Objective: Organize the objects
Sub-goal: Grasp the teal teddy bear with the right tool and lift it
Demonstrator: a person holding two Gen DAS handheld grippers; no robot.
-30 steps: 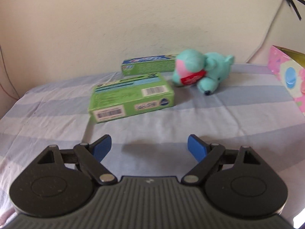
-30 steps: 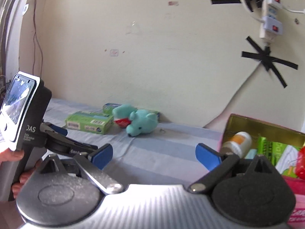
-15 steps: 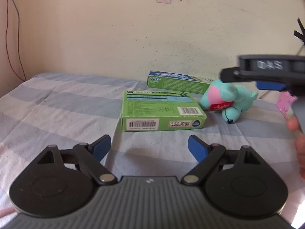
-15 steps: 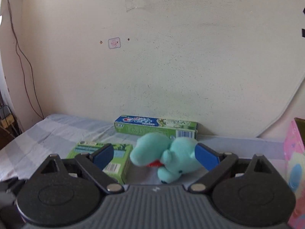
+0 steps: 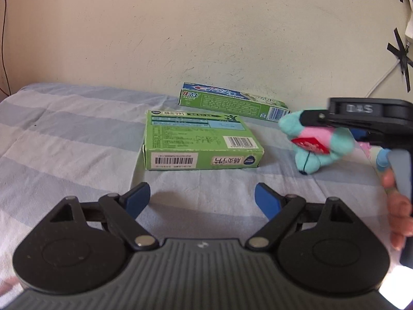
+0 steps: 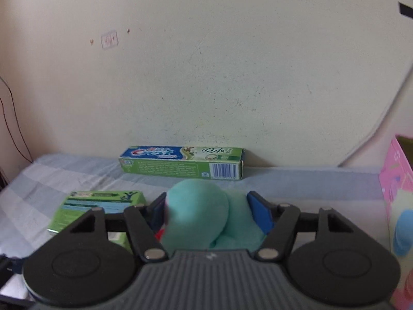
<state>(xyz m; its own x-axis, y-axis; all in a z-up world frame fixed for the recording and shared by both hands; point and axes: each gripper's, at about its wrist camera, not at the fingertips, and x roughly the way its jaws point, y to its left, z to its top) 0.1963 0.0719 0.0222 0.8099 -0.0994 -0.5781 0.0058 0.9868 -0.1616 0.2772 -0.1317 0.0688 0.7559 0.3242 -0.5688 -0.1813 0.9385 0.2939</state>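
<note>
Our right gripper [image 6: 206, 211] pinches the teal plush toy [image 6: 204, 217] between its jaws on the striped bed [image 5: 64, 134], before a Crest toothpaste box [image 6: 182, 163]; our left gripper [image 5: 202, 199] hovers, jaws spread

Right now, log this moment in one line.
left hand-held gripper: open, empty | right hand-held gripper: around plush | boxes: on bed

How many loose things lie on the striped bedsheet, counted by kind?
Green cartons: 2, the toothpaste box and the flat green box.
Plush toys: 1, the teal plush toy, between the right gripper pads.
Total: 3.
</note>
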